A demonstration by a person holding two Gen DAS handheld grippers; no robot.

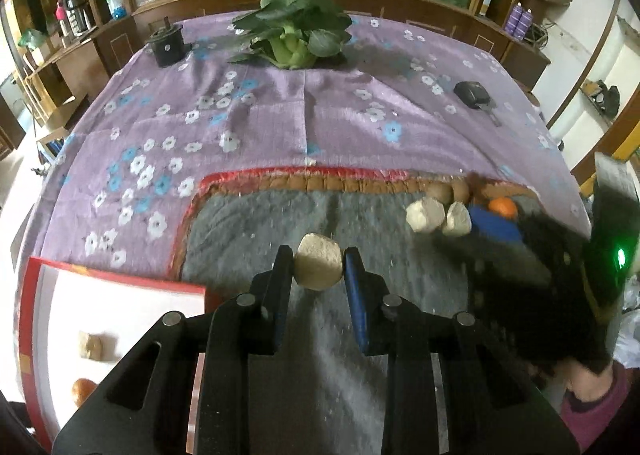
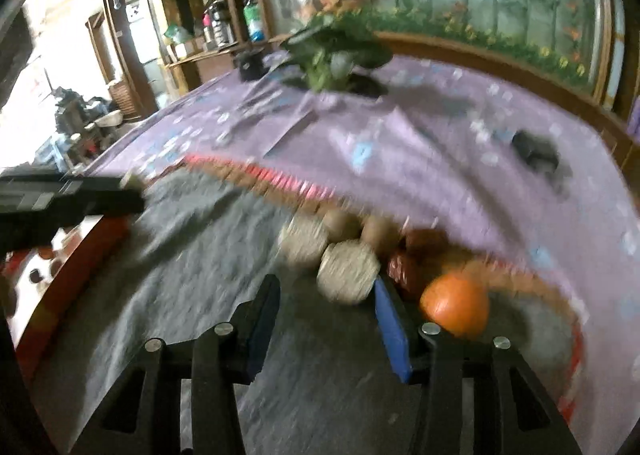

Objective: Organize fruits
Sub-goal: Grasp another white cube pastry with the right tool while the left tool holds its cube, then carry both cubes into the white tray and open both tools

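Observation:
My left gripper (image 1: 318,259) is shut on a pale beige chunk of fruit (image 1: 319,269) and holds it above the grey mat (image 1: 248,231). A white tray with a red rim (image 1: 116,275) lies at the lower left, holding another pale chunk (image 1: 94,345) and an orange fruit (image 1: 82,391). At the mat's far right lies a pile: two pale chunks (image 2: 348,273), brown round fruits (image 2: 340,223), an orange (image 2: 456,305) and something dark red (image 2: 404,267). My right gripper (image 2: 325,287) is open just short of the nearest pale chunk, whose edge is close to the blue right finger (image 2: 390,329).
A purple flowered cloth (image 1: 200,115) covers the table under the mat. At its far side lie a green leafy vegetable (image 1: 292,31), a black cylinder (image 1: 168,45) and a black key fob (image 1: 474,95). A sleeved hand (image 1: 592,391) holds the right gripper. Wooden cabinets stand behind.

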